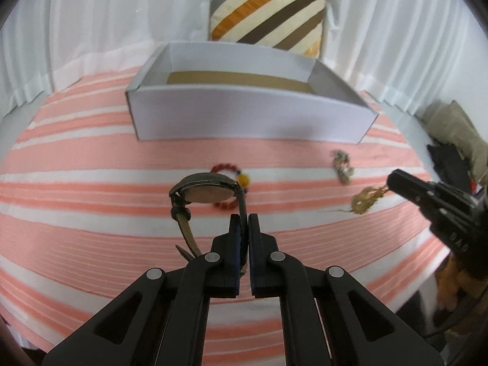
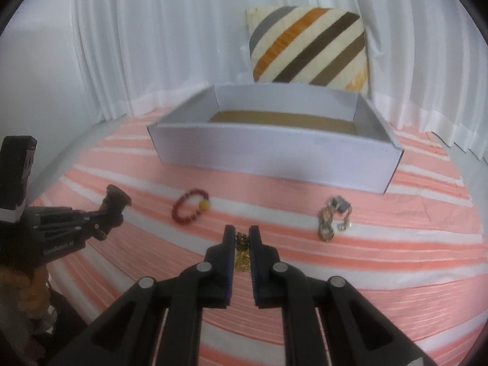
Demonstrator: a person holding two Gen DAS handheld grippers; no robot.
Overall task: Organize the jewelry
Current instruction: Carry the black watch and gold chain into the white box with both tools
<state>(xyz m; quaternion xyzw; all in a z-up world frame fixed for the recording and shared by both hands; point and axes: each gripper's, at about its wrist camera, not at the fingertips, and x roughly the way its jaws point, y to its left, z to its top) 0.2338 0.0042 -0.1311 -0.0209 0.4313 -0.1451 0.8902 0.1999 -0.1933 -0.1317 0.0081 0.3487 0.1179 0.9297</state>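
The left gripper (image 1: 244,222) is pinching the strap of a dark round-faced wristwatch (image 1: 207,192) at frame centre; the right gripper (image 2: 242,238) is clamping a gold chain necklace (image 2: 242,256), below the white open cardboard box (image 2: 274,152).

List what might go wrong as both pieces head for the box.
1. The left gripper pinches the watch only by its strap, so the heavy face may swing or slip out.
2. The gold chain dangles from the right gripper and may snag the white box wall.
3. A low pass could drag the red bracelet.
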